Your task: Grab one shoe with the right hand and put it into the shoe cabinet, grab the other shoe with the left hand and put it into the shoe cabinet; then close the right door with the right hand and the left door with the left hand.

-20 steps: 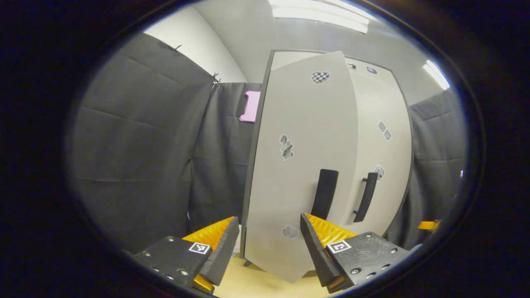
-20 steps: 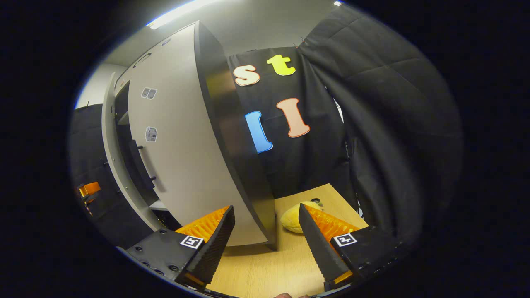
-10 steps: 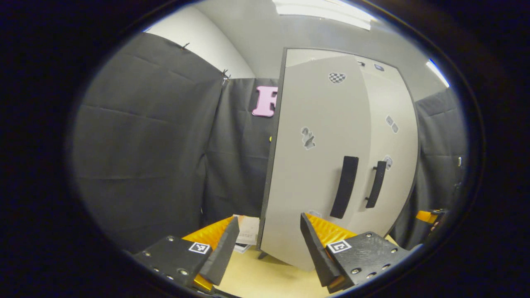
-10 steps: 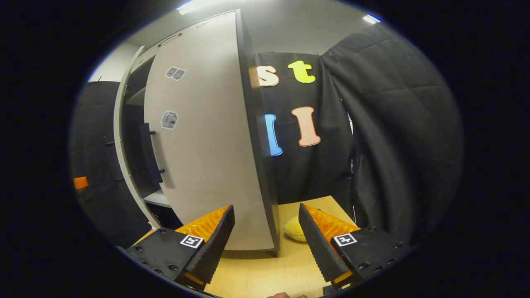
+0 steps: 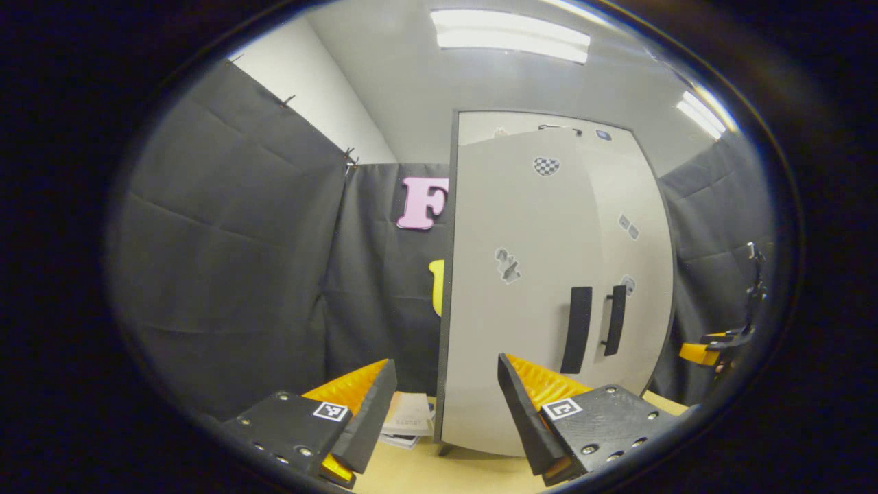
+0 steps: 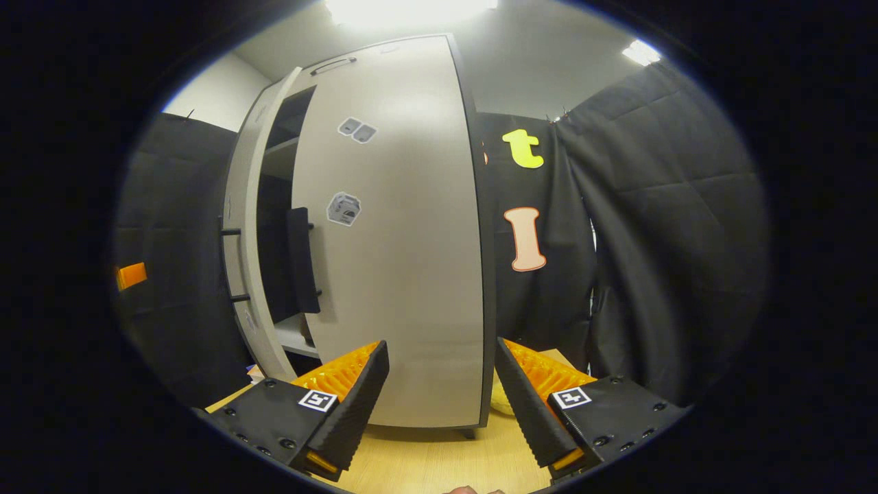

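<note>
The cabinet (image 5: 549,288) is seen standing on the counter (image 6: 439,460), pale-fronted with dark edges. In the left gripper view, the left door (image 5: 511,295) is caught nearly shut, its handle (image 5: 577,329) just beside the right door's handle (image 5: 614,320). The left gripper (image 5: 442,405) is held back from the cabinet, fingers spread apart, nothing between them. A stack of papers (image 5: 409,420) is spotted on the counter by the cabinet's left foot. Far right in that view, part of the other gripper (image 5: 713,346) is glimpsed.

In the right gripper view, the right door (image 6: 398,233) is seen closed flat, while the left door (image 6: 250,240) is left ajar, a dark gap and a shelf (image 6: 291,336) showing inside. The shoes cannot be made out through the gap. The right gripper (image 6: 439,405) is held off the door, fingers wide, gripping nothing. A yellow object (image 6: 499,401) is partly hidden behind the cabinet's right corner.
</note>
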The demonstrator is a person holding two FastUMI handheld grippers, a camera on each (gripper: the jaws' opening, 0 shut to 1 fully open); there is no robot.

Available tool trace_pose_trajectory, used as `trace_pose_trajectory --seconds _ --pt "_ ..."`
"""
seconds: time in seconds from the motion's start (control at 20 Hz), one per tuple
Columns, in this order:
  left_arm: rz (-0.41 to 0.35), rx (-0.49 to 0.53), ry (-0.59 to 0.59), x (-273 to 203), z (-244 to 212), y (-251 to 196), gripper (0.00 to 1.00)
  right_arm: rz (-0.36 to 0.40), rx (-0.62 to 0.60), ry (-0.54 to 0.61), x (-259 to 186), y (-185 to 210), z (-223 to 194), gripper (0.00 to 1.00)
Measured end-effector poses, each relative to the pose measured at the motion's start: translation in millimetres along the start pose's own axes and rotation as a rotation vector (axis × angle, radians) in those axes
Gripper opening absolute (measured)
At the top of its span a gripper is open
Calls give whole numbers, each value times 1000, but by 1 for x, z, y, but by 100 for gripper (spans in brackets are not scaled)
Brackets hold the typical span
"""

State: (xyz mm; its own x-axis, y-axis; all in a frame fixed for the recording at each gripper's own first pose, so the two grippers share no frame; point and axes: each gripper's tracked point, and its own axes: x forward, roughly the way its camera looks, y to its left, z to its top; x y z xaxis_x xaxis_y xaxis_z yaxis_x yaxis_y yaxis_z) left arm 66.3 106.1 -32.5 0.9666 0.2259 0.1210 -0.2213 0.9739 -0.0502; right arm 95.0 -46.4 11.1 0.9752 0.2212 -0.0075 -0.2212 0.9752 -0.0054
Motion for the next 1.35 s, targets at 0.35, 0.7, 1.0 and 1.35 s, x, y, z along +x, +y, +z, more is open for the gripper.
trace_pose_trajectory --seconds 0.35,0.7,1.0,1.35 --pt "-66 -57 -26 17 -16 4 86 21 48 113 -45 30 -46 98" --pt "-136 -56 22 49 -34 -16 86 -12 56 135 -53 29 -55 98" --pt "-174 -64 62 55 -51 -28 86 -52 92 153 -59 21 -63 98" --pt "-240 -31 157 46 -90 -50 86 -82 64 195 -73 16 -79 98"
